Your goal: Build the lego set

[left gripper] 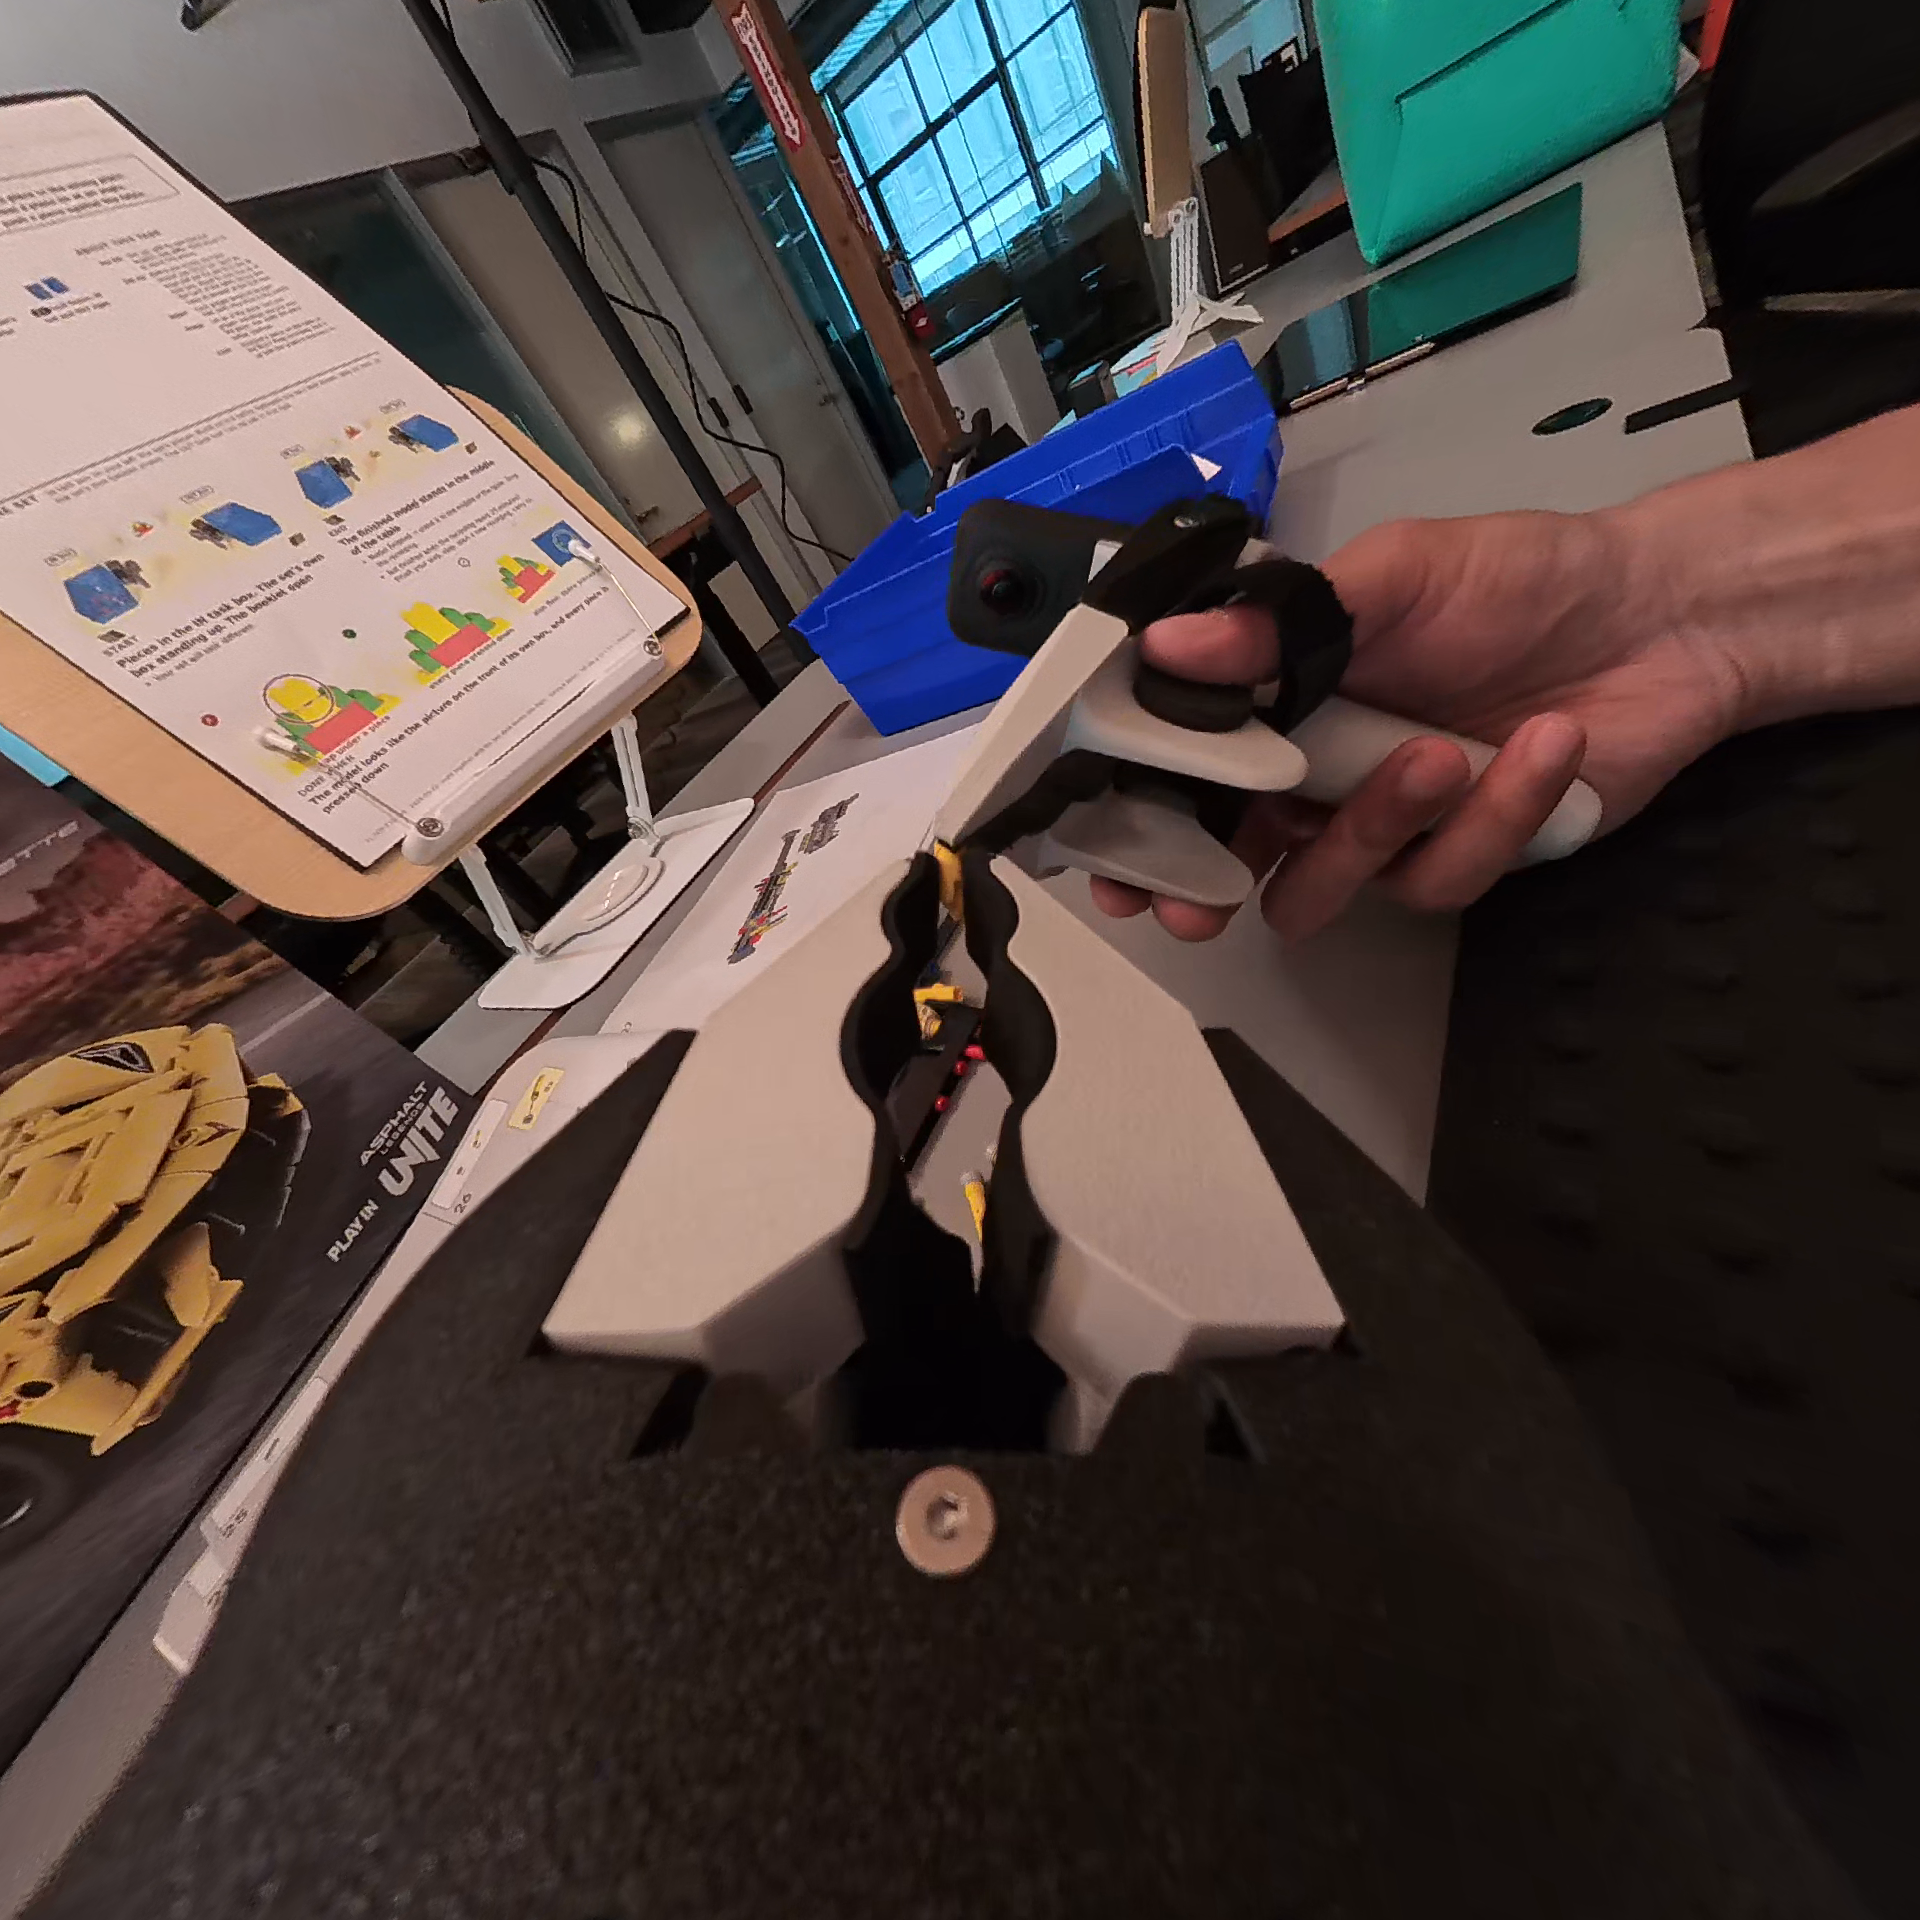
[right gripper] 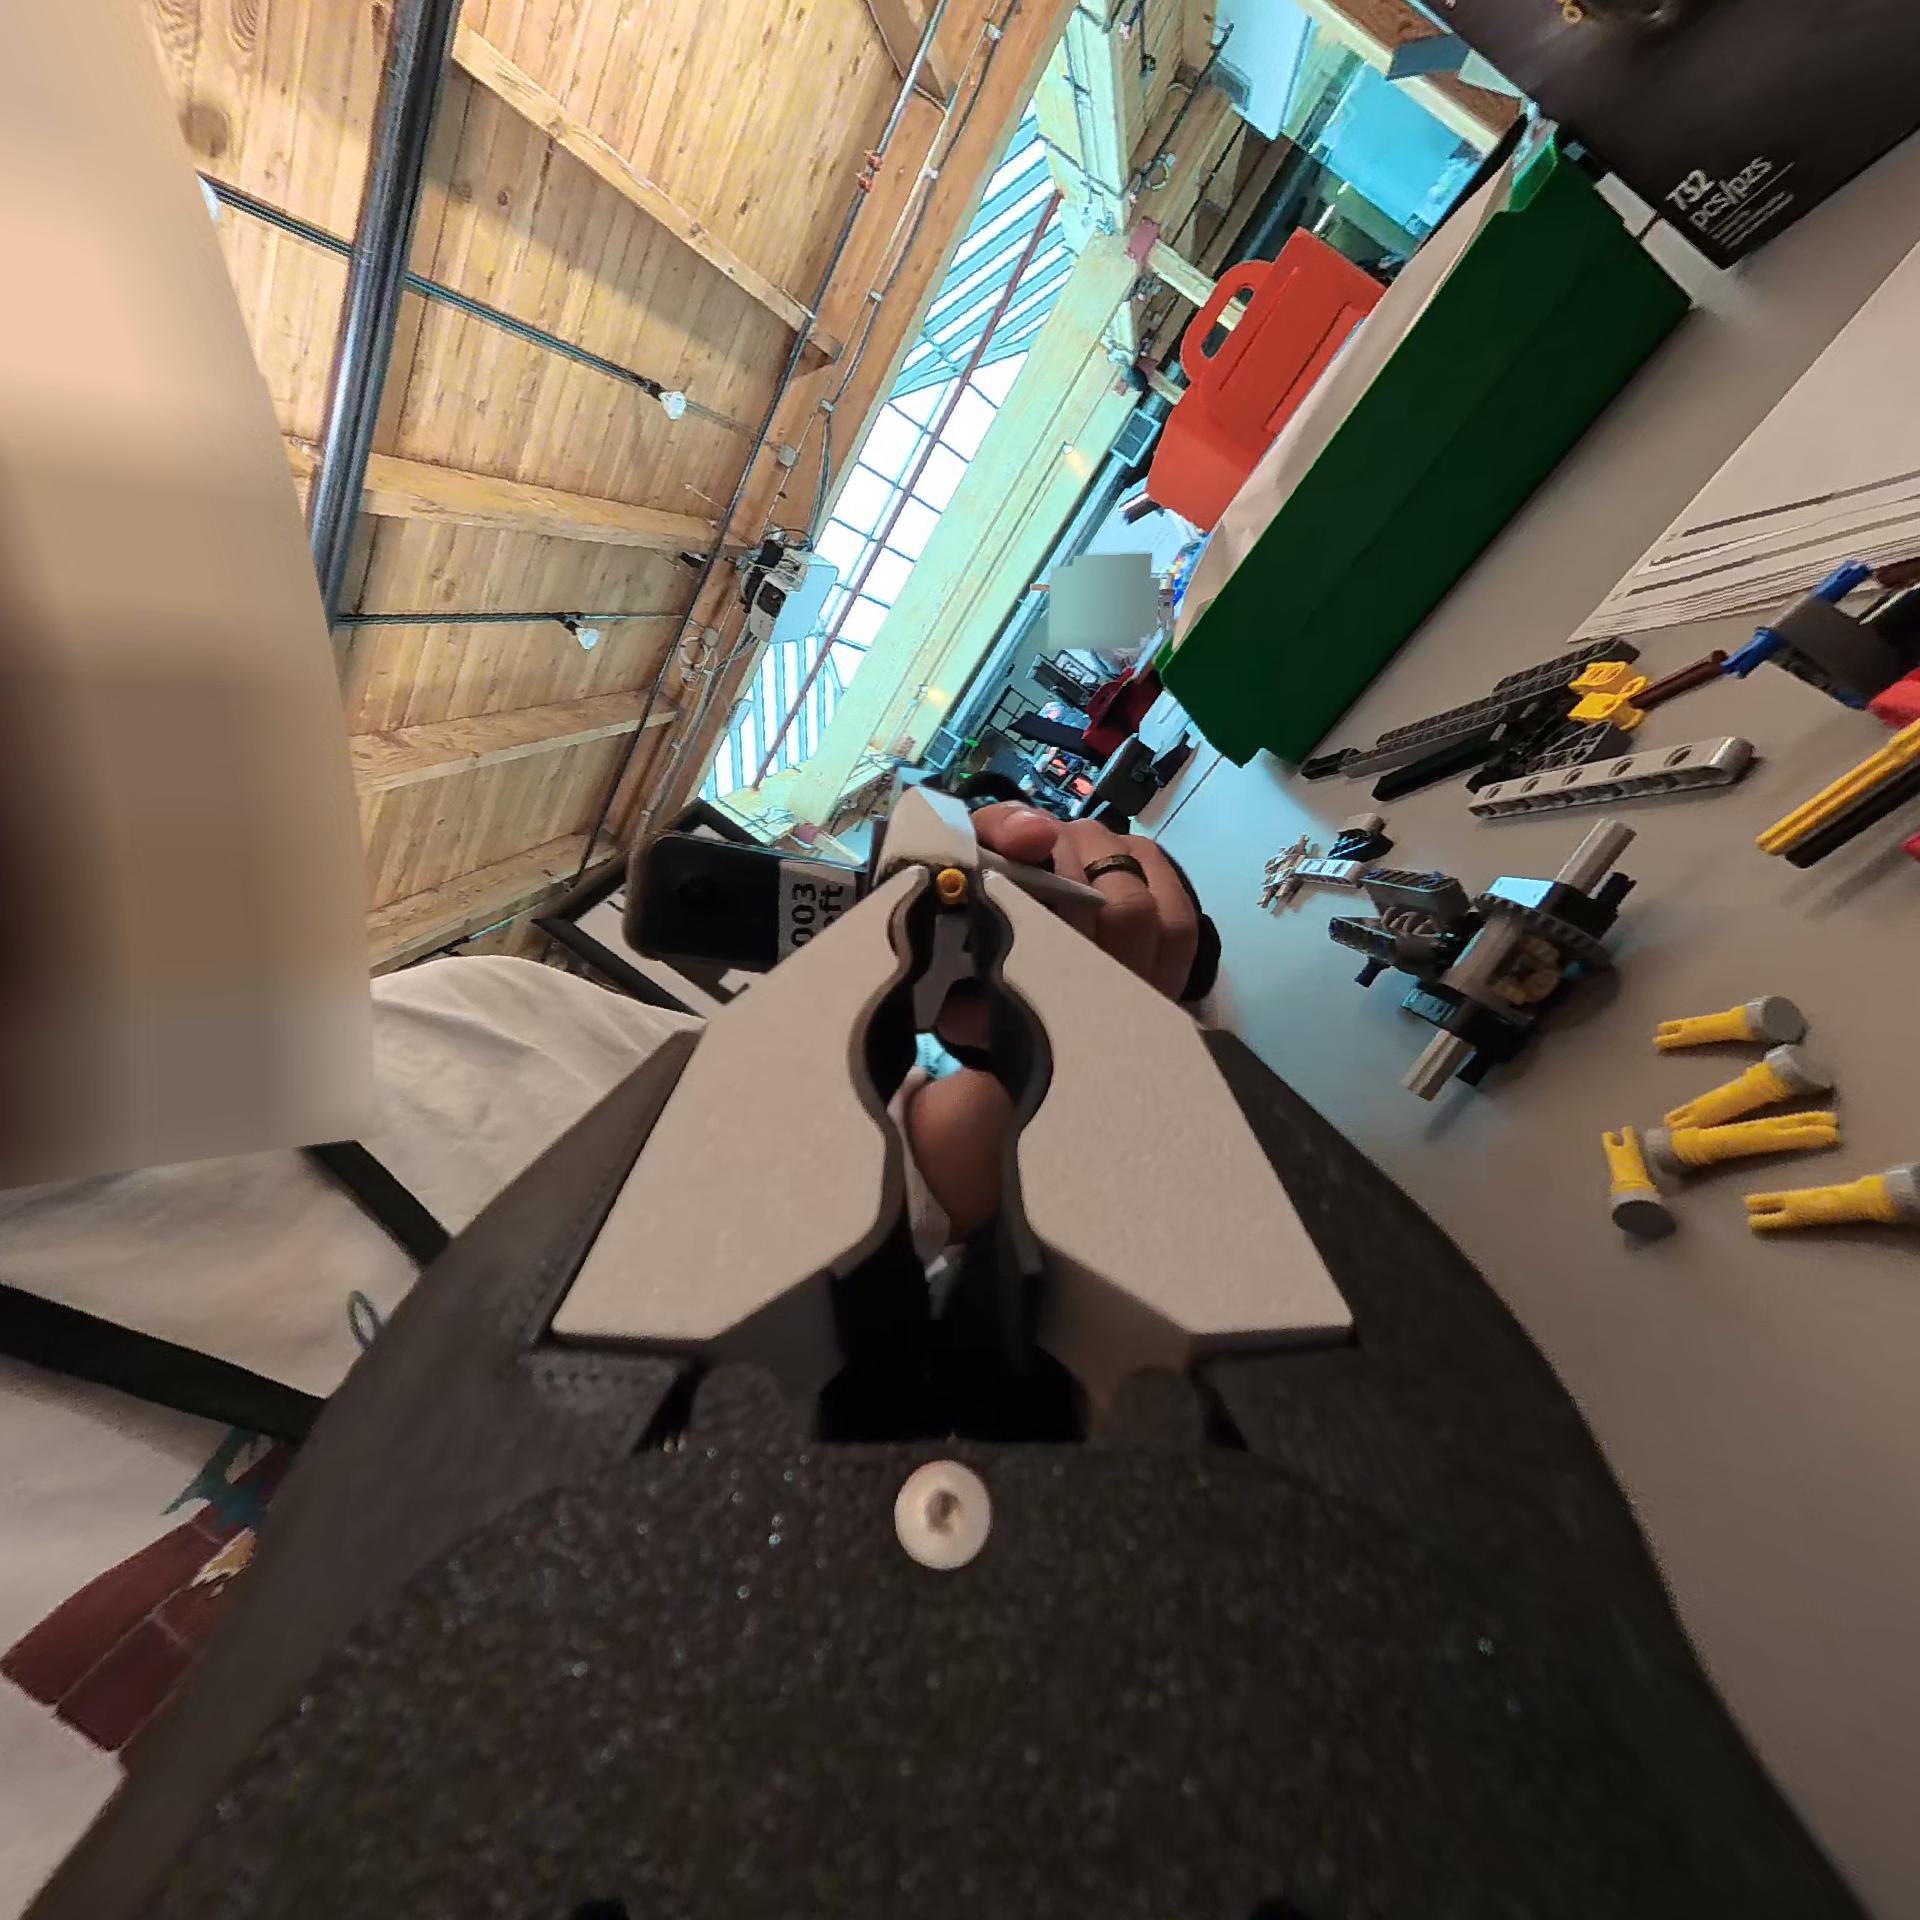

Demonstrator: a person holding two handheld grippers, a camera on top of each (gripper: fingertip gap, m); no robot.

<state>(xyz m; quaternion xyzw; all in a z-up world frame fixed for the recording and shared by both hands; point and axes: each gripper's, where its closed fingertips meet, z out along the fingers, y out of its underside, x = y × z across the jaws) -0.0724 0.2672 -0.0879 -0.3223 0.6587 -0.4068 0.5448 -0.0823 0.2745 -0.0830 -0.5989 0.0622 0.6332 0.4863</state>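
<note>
A small yellow pin (left gripper: 944,864) is pinched where both grippers' tips meet in mid-air. My left gripper (left gripper: 948,871) is shut, with the pin between its black pads. My right gripper (right gripper: 951,885) is shut on the same pin (right gripper: 951,883), seen end-on. The right gripper also shows in the left wrist view (left gripper: 951,834), held by a hand (left gripper: 1507,707). The left gripper also shows in the right wrist view (right gripper: 935,847), held by a hand with a ring. A geared lego assembly (right gripper: 1475,935) lies on the grey table (right gripper: 1351,1195).
Several yellow pins with grey ends (right gripper: 1745,1122), a black beam assembly (right gripper: 1507,717) and a grey beam (right gripper: 1610,774) lie by a green bin (right gripper: 1434,468). A blue bin (left gripper: 1039,582), an instruction sheet on a stand (left gripper: 312,468), an open booklet (left gripper: 810,883) and the set's box (left gripper: 156,1143) surround the grippers. The tips of both grippers are at nearly the same place.
</note>
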